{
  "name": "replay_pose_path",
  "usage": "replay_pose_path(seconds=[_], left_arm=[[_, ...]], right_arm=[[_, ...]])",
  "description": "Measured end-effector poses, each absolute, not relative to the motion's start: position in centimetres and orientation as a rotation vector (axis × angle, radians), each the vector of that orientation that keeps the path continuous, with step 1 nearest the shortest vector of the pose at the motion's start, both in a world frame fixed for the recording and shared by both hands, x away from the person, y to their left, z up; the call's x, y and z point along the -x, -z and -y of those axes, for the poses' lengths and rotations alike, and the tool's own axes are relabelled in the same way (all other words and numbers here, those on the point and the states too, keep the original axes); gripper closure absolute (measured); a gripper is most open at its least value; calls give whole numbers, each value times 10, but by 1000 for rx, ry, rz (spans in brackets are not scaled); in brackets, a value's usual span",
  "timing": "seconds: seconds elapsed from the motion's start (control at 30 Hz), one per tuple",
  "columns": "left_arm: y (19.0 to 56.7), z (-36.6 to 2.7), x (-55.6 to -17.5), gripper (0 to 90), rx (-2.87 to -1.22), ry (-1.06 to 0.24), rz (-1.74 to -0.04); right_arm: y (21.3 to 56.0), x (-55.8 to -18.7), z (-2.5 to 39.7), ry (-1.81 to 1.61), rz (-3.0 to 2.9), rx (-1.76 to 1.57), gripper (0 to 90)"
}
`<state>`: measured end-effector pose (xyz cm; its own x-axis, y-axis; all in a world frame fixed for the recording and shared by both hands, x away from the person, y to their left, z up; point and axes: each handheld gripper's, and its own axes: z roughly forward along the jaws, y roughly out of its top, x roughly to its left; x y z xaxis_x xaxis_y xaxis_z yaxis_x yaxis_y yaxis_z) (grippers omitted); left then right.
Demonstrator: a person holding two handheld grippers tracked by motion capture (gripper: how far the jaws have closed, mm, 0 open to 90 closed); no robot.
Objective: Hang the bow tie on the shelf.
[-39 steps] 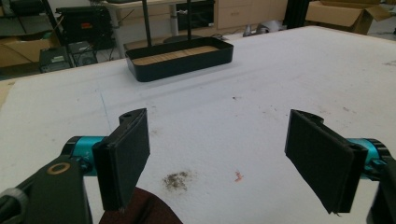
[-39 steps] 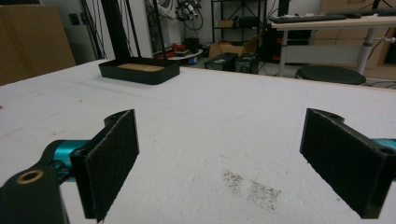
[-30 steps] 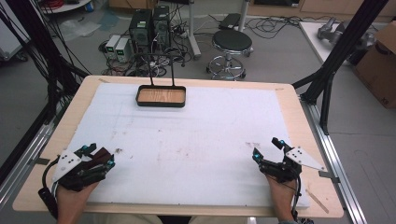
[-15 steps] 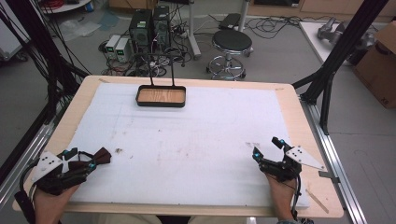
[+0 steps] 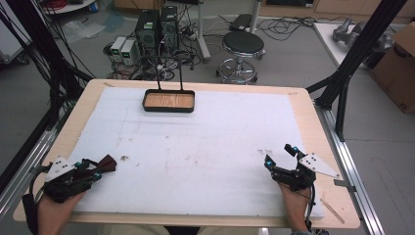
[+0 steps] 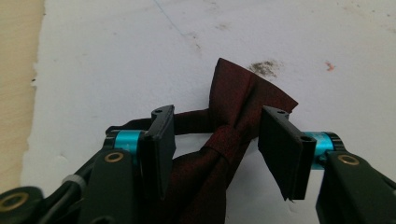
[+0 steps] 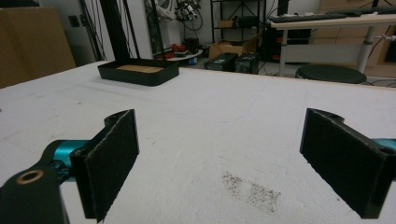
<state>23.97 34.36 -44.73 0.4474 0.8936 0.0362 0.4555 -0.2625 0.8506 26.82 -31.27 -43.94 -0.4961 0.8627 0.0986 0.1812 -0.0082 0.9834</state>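
**Bow tie between the left jaws, right gripper waiting**

The left gripper (image 5: 100,169) rests low at the near left corner of the table (image 5: 303,105), on the white sheet (image 5: 205,142) that covers it. A dark red bow tie (image 6: 233,135) lies on the sheet between its jaws. In the left gripper view the knot sits in the gap, with one wing fanned out beyond the jaws and the rest trailing back under the gripper. The jaws stand apart on either side of the knot, with space between pad and cloth on the right, so the tie looks bracketed rather than pinched. The knot is the firmest part of the tie, which is probably why the jaws straddle it.

The right gripper (image 5: 280,155) lies at the near right, well apart from the tie, its jaws spread wide over bare sheet; it seems parked until needed.

A black tray (image 5: 169,101) with a wooden floor and an upright wire handle sits at the far edge, a likely place for the tie.
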Motion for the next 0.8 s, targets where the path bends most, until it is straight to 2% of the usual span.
replay_pose_path(seconds=[0.17, 0.33, 0.47, 0.63, 0.8], left_arm=[[448, -342, -241, 556, -1914, -690, -1147], [449, -339, -242, 605, -1962, -706, -1148], [450, -336, -242, 694, -2000, -712, -1129], [450, -338, -241, 749, -1978, -698, -1110], [443, -341, -241, 759, -1931, -657, -1076]], right_arm=[[439, -268, 313, -1549, -1707, -1087, 107], [440, -268, 313, -1550, -1709, -1084, 107], [440, -268, 313, -1546, -1710, -1086, 107], [440, -269, 313, -1548, -1707, -1091, 107], [440, -269, 313, -1545, -1708, -1091, 107]])
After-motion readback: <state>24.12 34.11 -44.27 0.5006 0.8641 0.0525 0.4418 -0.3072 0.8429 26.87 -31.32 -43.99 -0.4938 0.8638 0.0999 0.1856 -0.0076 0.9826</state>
